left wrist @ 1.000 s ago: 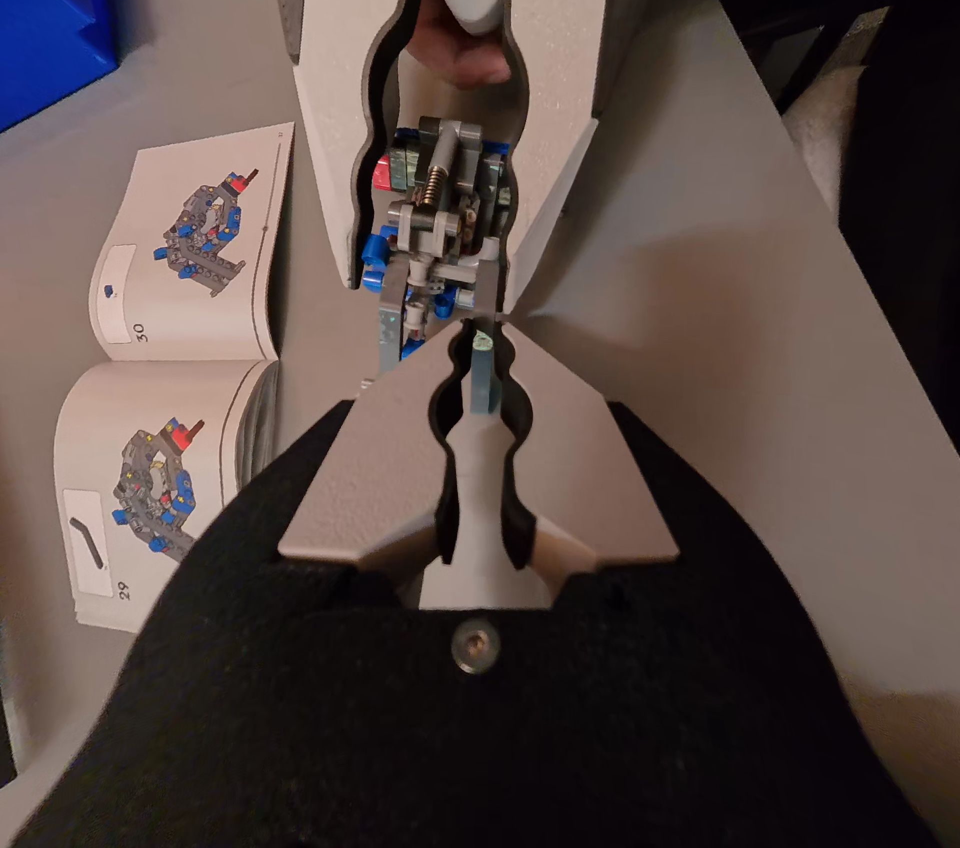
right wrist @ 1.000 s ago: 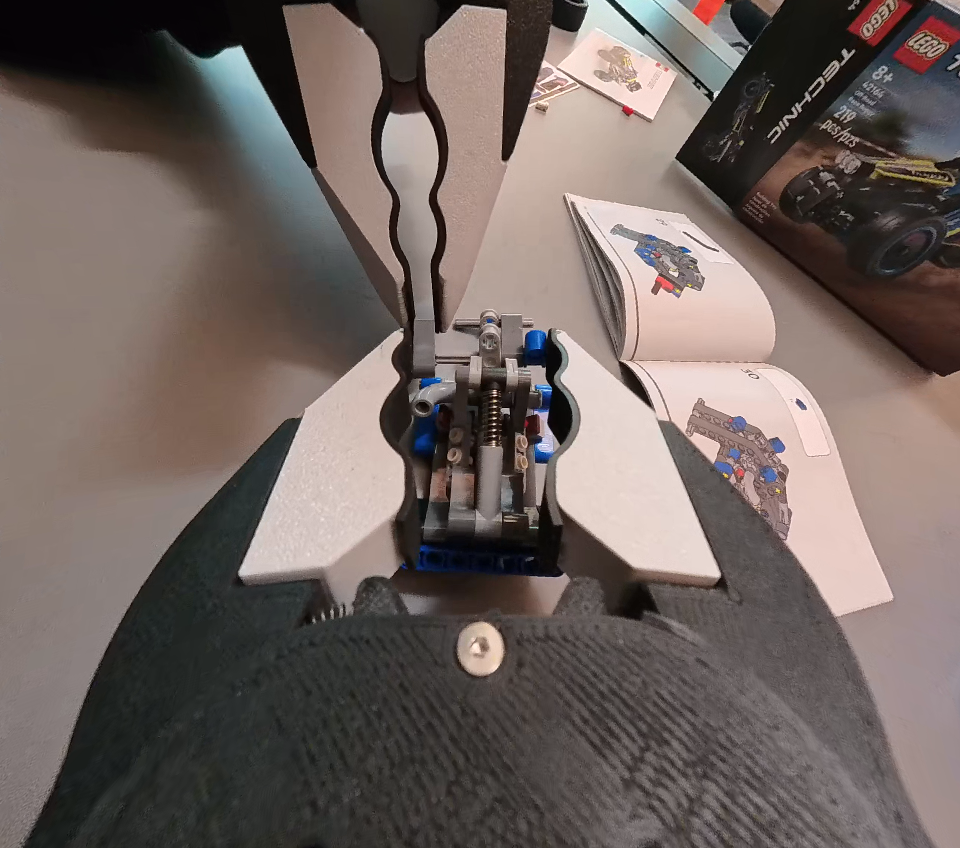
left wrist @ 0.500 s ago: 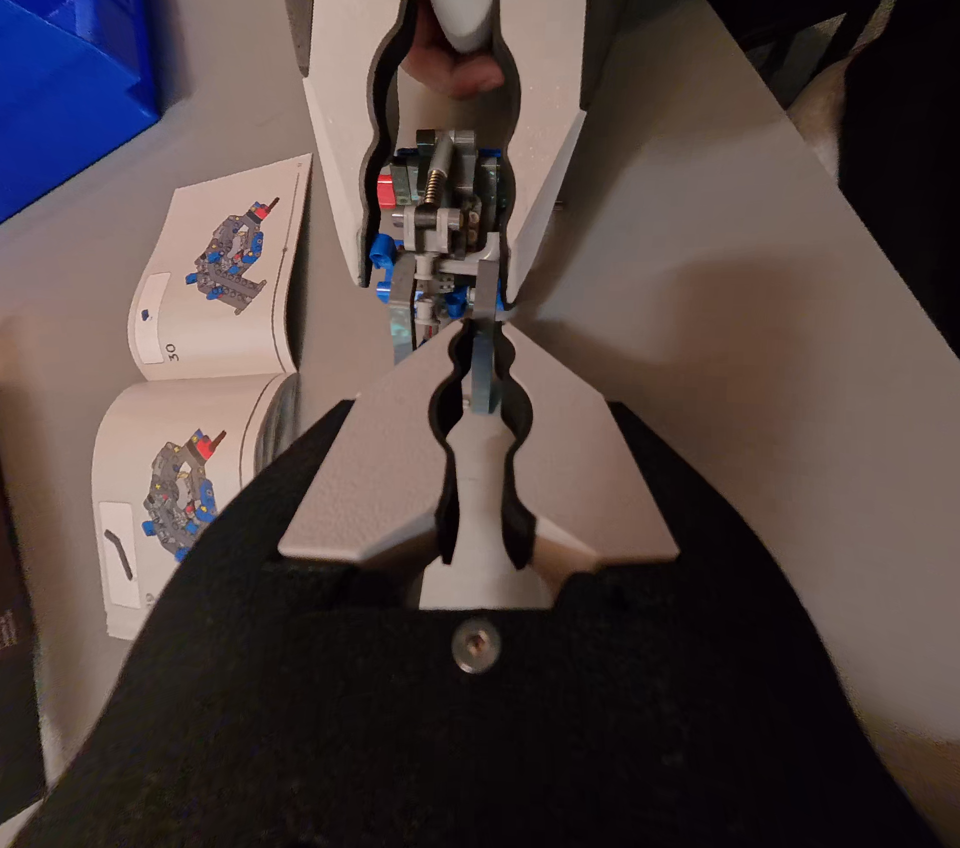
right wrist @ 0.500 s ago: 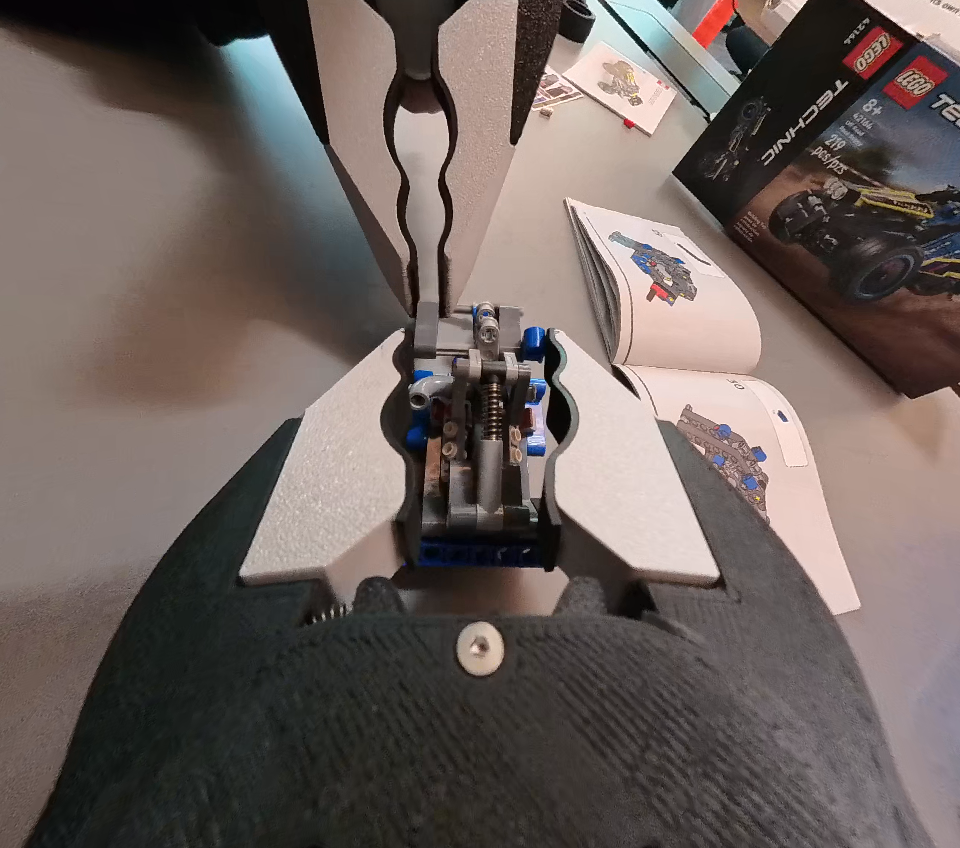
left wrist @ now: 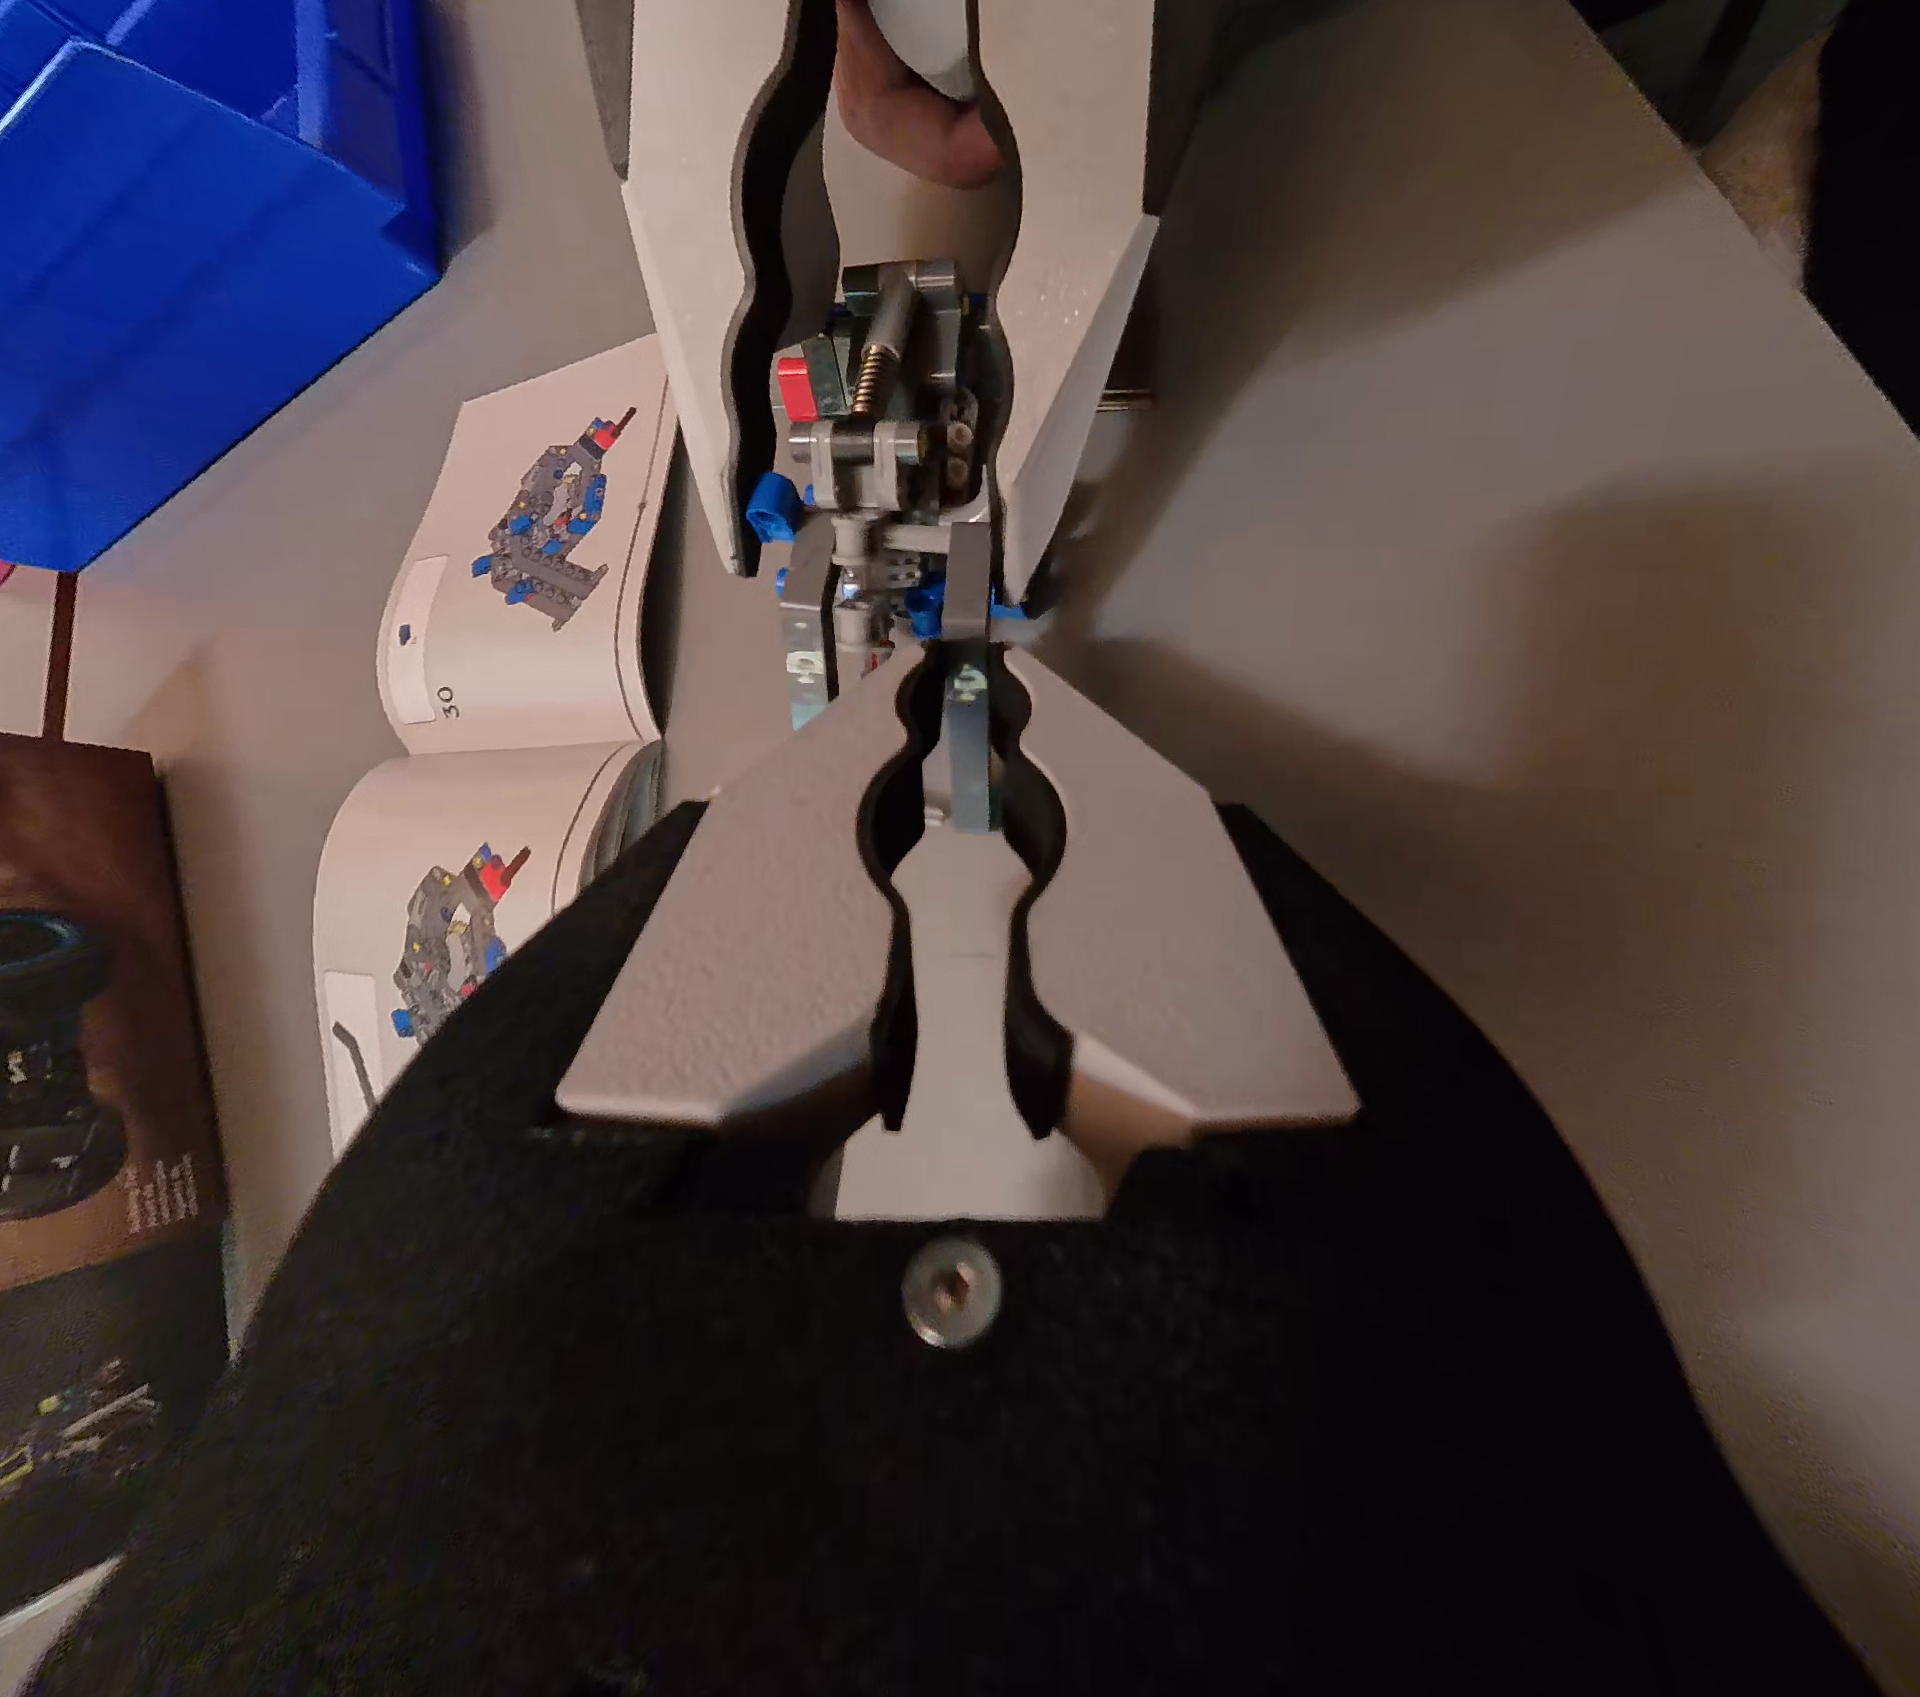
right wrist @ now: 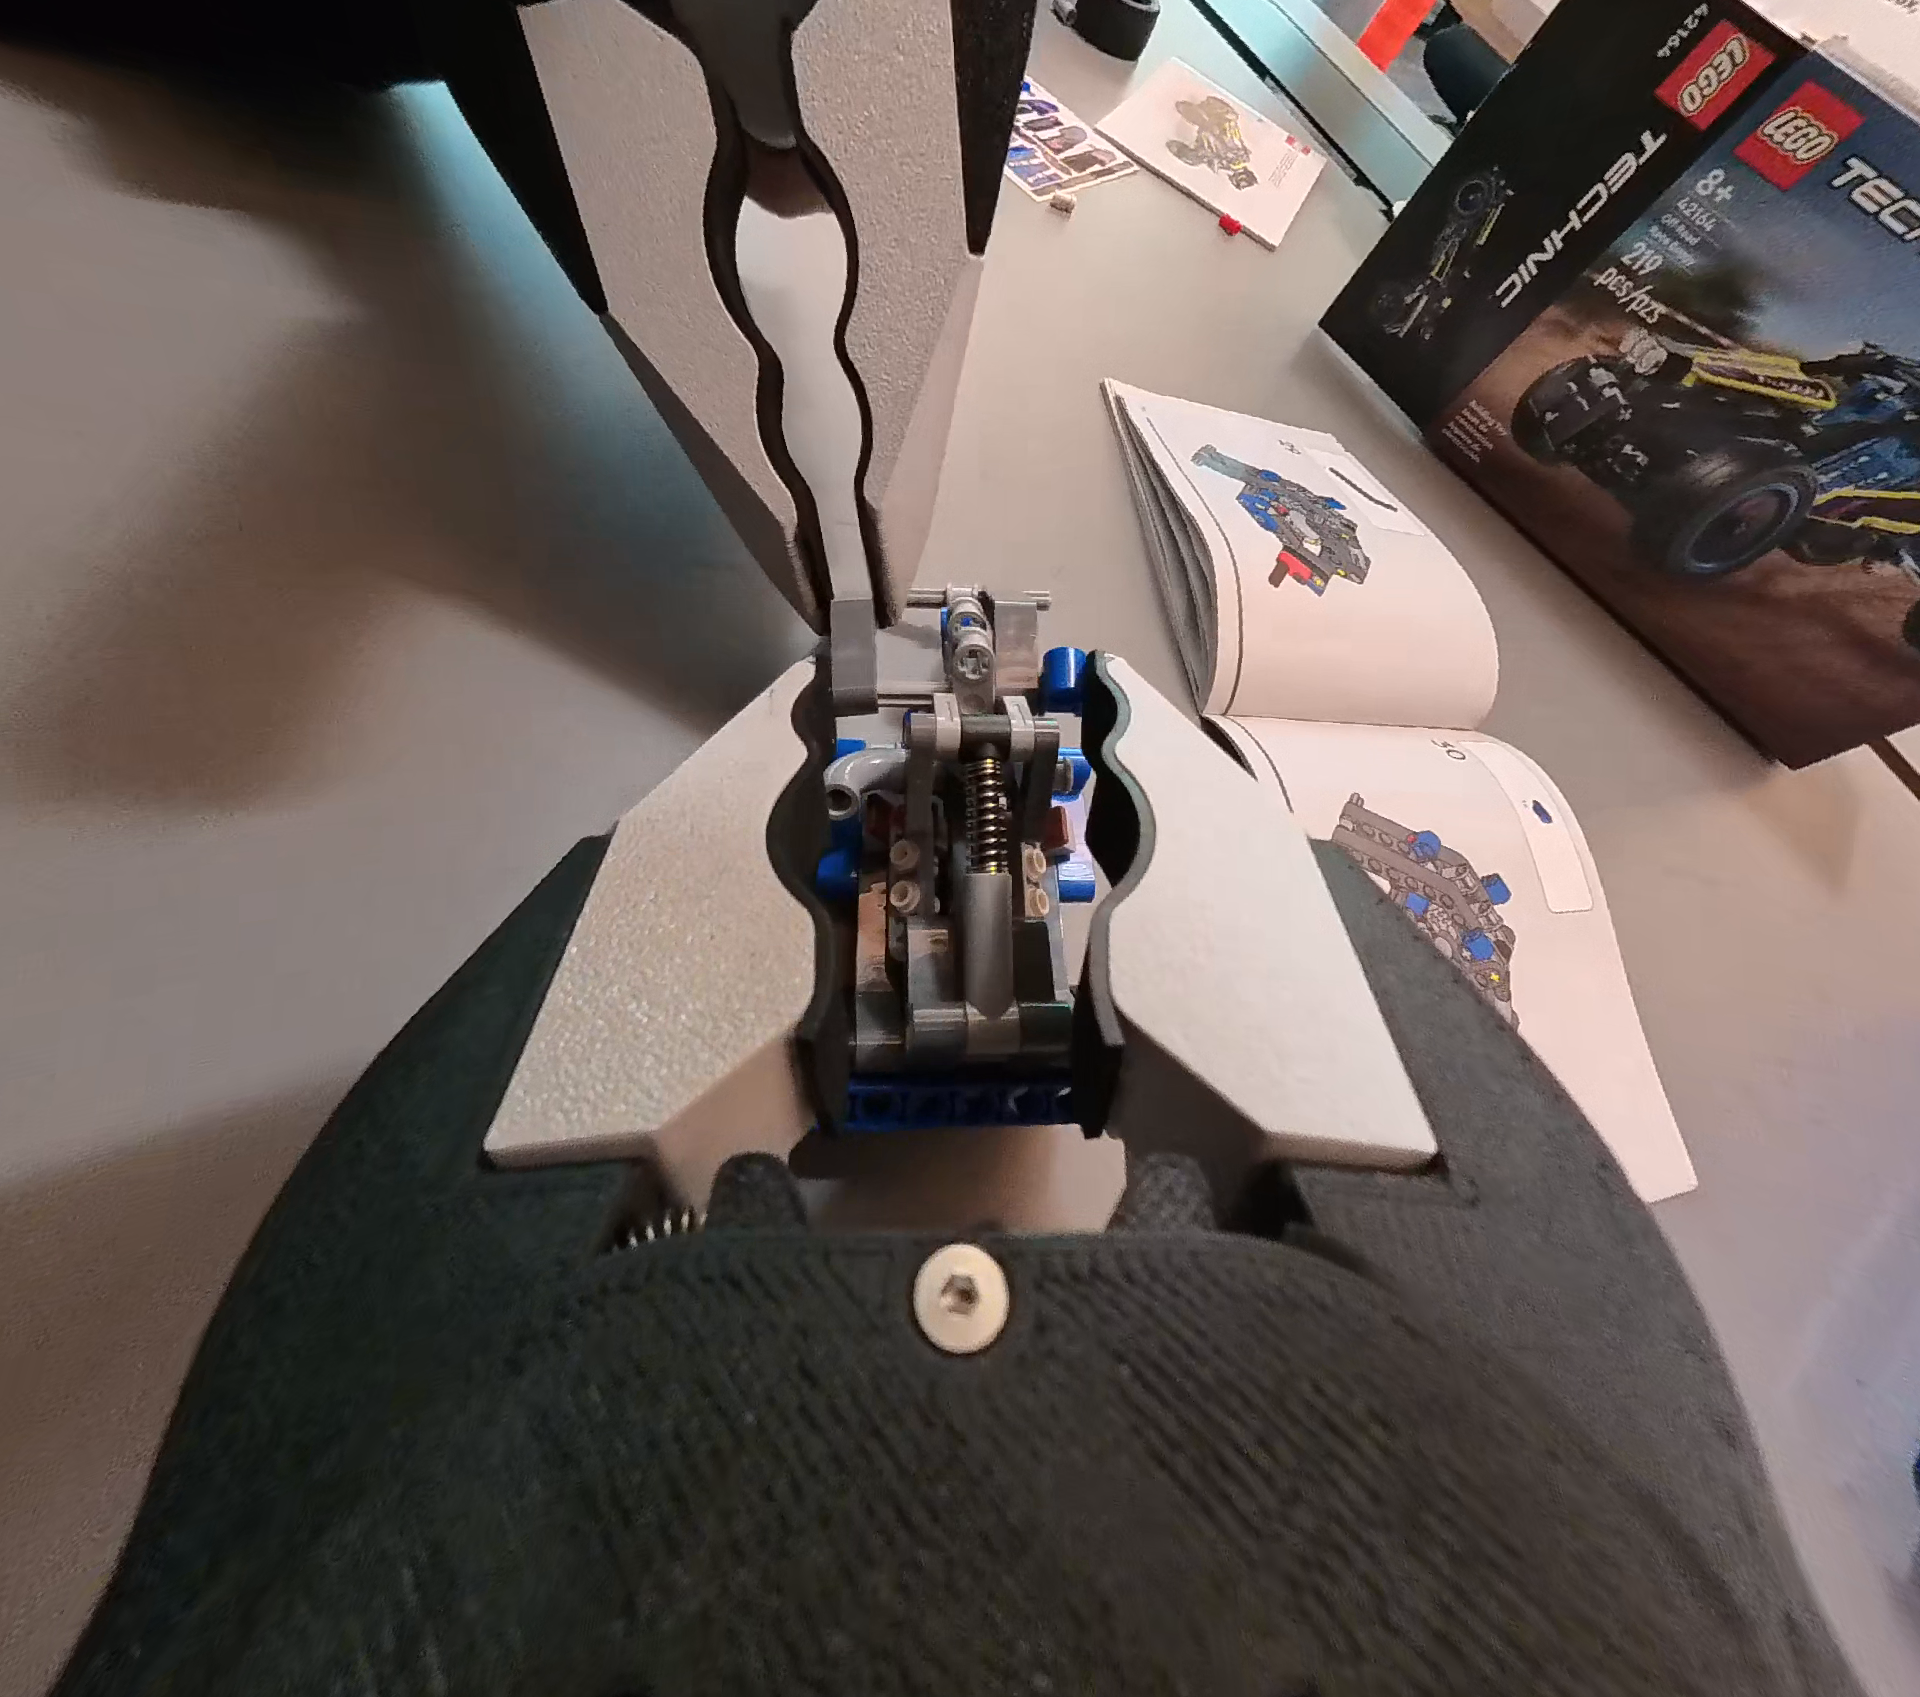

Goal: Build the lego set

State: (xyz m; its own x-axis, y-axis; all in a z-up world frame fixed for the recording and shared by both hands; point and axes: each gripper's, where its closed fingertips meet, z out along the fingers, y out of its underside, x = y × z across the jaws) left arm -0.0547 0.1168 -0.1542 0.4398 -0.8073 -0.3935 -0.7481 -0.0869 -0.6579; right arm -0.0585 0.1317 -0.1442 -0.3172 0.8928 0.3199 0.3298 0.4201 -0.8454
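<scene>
Two grips, one model: right gripper (right wrist: 961,868) clamping brick assembly (right wrist: 961,899) above worktop (right wrist: 312,712) middle; left gripper (left wrist: 961,671) pinching its grey beam (left wrist: 966,743). Risk: twisting apart, popping beam off.

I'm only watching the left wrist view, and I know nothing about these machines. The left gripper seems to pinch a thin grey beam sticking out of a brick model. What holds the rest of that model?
Observer: The right gripper has its two pads against the sides of the grey and blue brick model with a spring.

Operator: Does the model rest on the table?

Observer: The right wrist view does not settle it; the grey table only shows around the gripper.

Operator: What lies beyond my view?

Observer: A dark cardboard box picturing a buggy stands behind the open white instruction booklet.
</scene>
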